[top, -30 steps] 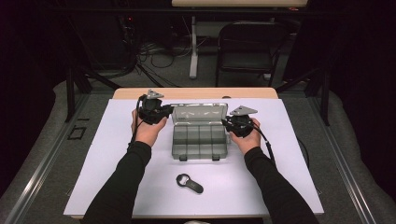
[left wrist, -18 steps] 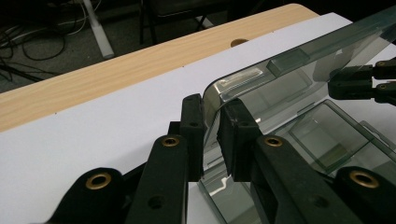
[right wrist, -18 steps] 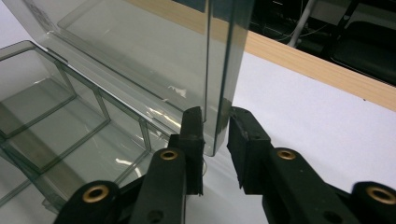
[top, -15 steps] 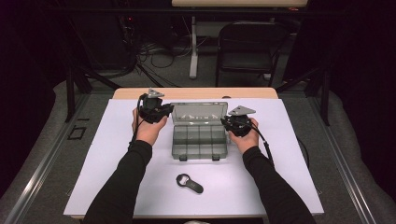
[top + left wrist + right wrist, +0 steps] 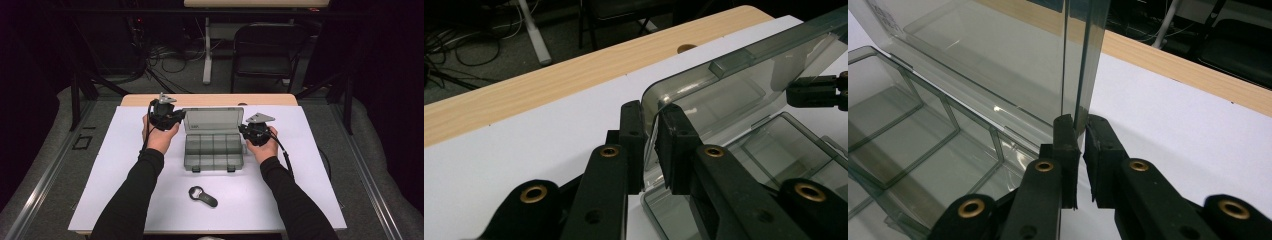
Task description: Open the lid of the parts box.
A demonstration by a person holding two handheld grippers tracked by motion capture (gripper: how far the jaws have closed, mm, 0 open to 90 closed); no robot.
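both forearms reach forward; each hand-held gripper (image 5: 176, 117) (image 5: 243, 131) clamps the lid (image 5: 214, 120)

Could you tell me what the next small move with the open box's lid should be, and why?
Probably swing the lid forward and down together: the left tool and right tool, whose jaws have just been closing, pinch its two side edges, and it stands open over the empty tray.

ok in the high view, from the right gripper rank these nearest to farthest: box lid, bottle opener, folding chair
1. Box lid: right gripper pinches its right edge, the jaws having just been closing.
2. Bottle opener: on the white sheet, nearer the person, to the left.
3. Folding chair: on the floor beyond the table's far edge.
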